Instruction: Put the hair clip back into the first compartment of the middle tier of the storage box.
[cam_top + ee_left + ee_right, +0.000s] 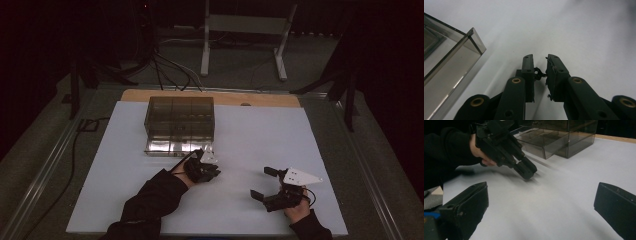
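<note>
Tiny black bit pinched in the left gripper jaws, tilted down at the white surface; right gripper jaws wide open.

The left tongs sit near the middle of the bench, a little toward its near edge. The left forearm, in a dark sleeve, comes in from the near edge and slants up to the right; the left hand wraps the body from behind. These tongs tilt nose-down toward the bench top, and their jaws stand drawn together with only a narrow slit between them, nipping a small dark bit. The right tongs lie toward the near right corner of the bench, pointing left, with the right hand under the body. Their jaws stand wide apart.
</note>
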A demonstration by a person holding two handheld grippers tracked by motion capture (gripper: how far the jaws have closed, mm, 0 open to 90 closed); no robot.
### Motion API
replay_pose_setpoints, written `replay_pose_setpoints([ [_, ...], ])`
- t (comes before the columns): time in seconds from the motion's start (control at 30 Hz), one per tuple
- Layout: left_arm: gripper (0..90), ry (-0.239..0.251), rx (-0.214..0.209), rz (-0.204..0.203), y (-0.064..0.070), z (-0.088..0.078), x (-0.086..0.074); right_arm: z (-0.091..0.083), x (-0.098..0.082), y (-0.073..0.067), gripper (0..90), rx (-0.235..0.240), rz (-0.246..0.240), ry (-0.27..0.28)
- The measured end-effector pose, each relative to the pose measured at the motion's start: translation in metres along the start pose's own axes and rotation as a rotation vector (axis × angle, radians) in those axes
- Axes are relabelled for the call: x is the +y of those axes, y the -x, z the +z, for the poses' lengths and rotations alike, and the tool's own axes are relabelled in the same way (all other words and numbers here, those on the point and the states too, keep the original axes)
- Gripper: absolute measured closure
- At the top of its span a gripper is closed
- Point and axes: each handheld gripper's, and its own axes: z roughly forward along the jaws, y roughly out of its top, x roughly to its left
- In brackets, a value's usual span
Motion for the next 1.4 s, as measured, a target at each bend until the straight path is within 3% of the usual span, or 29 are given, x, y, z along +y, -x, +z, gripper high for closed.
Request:
replay_pose_setpoints([
  [0.7,78.4,0.014,-0.006,0.02,0.001,-0.038,0.0,0.001,0.0,-0.001,0.0,-0.001,-0.003,-0.002],
  [1.4,78.5,0.039,0.017,-0.014,-0.01,-0.07,-0.003,0.001,0.0,0.0,0.0,-0.003,-0.002,-0.002],
])
